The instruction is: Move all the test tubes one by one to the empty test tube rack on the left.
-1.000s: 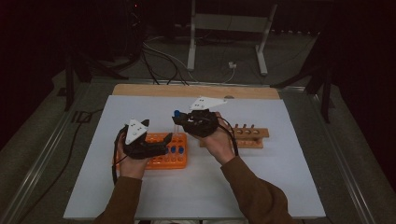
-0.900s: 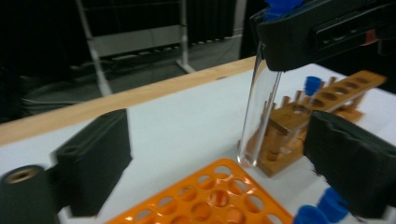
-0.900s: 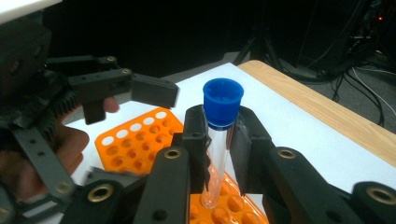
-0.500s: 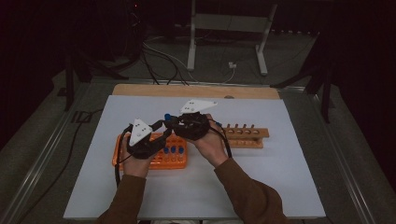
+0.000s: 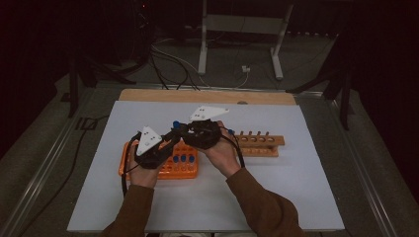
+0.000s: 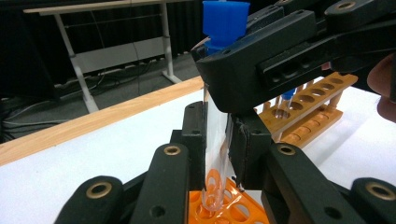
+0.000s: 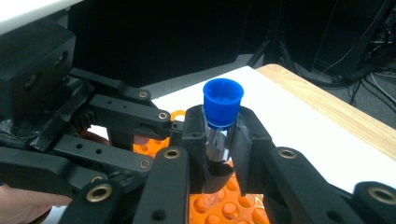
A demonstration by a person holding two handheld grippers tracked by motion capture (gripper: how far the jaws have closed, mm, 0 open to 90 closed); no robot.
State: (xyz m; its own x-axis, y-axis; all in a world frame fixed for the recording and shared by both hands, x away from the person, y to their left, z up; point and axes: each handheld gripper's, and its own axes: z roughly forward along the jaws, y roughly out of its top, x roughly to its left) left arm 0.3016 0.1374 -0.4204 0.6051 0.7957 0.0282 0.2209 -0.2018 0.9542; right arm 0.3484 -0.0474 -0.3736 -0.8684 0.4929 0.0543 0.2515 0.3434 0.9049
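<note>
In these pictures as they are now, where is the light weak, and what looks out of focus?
High view: the room behind the white table is nearly black. Left gripper view: the clear tube is sharp, its blue cap bright, the wooden rack slightly soft. Right gripper view: dark background, nearest black fingers blurred.

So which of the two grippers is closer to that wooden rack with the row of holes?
The right. The right gripper sits just left of the wooden rack, its hand almost at the rack's end; the left gripper is farther left, over the orange rack.
</note>
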